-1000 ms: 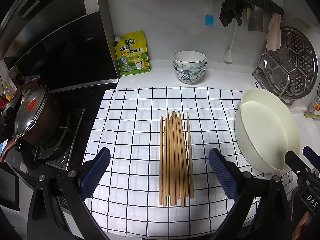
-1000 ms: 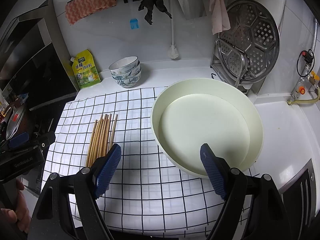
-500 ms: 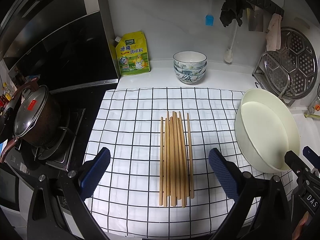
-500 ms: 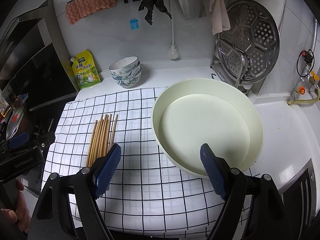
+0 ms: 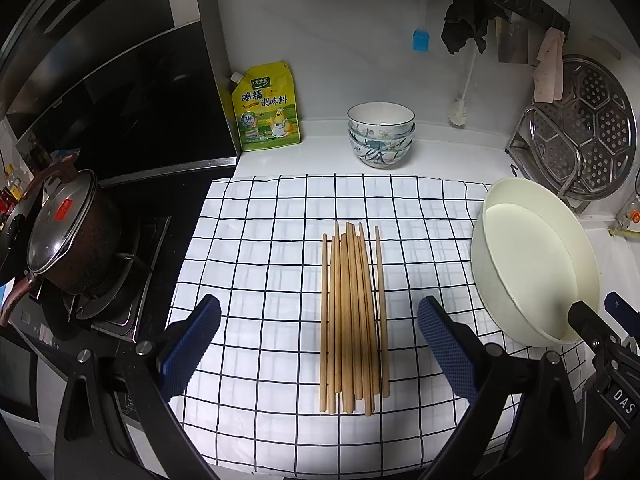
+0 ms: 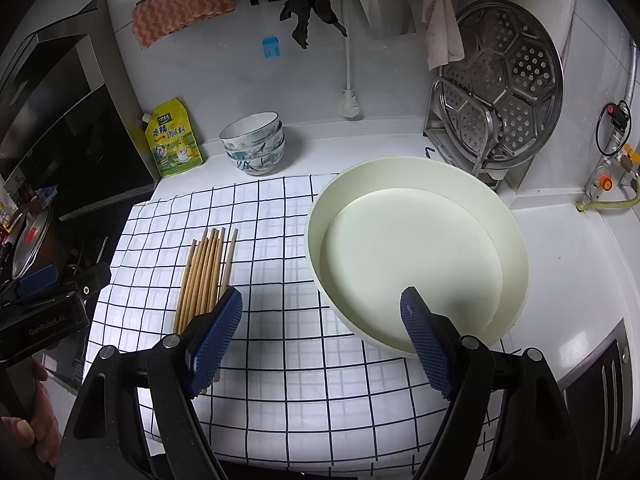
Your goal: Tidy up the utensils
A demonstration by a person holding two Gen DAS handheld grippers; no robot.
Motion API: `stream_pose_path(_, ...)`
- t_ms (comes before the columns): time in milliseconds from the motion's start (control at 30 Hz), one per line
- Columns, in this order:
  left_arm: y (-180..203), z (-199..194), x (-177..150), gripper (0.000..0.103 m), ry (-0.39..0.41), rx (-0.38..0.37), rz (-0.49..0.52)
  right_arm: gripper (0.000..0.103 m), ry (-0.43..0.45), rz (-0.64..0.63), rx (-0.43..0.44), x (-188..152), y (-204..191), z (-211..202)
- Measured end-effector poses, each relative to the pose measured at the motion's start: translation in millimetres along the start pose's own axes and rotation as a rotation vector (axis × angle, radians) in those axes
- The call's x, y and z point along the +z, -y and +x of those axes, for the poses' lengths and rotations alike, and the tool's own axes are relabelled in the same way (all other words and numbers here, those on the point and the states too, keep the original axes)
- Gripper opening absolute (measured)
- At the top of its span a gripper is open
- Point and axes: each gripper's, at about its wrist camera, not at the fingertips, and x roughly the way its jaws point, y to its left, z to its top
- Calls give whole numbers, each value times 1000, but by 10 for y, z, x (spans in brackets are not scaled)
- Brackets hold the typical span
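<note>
Fingers, left wrist view: both blue-padded fingers point(image 5: 190, 346) of the left gripper point(image 5: 318, 346) are spread wide with nothing between them, hovering over the near end of the chopsticks point(image 5: 352, 316).
Chopsticks, left wrist view: a loose bundle of wooden sticks lying lengthwise on the checked cloth point(image 5: 264, 248), one stick slightly apart on the right side.
Basin, left wrist view: a pale round basin point(image 5: 532, 264) sits on the cloth's right edge, well apart from the chopsticks; the right gripper's tip overlaps its near rim.
Surroundings, left wrist view: stacked bowls point(image 5: 380, 134) and a yellow seasoning pouch point(image 5: 266, 106) stand behind the cloth; a lidded pot point(image 5: 68, 236) is on the stove at left; a steamer rack point(image 5: 580, 128) leans at right.
Fingers, right wrist view: the right gripper point(image 6: 322, 338) is also wide apart and holds nothing.
Obstruction, right wrist view: its left finger point(image 6: 214, 336) covers the near ends of the chopsticks point(image 6: 204, 272), and contact probably cannot be judged there; its right finger overlaps the basin point(image 6: 416, 256).
Left side, right wrist view: the other gripper's body shows at the frame edge.
</note>
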Motion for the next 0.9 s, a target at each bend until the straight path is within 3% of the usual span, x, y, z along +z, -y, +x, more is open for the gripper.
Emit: stream_pose_path(900, -36, 39, 35, 97, -4, -3, 2, 78, -3, 2, 2, 29, 12, 26)
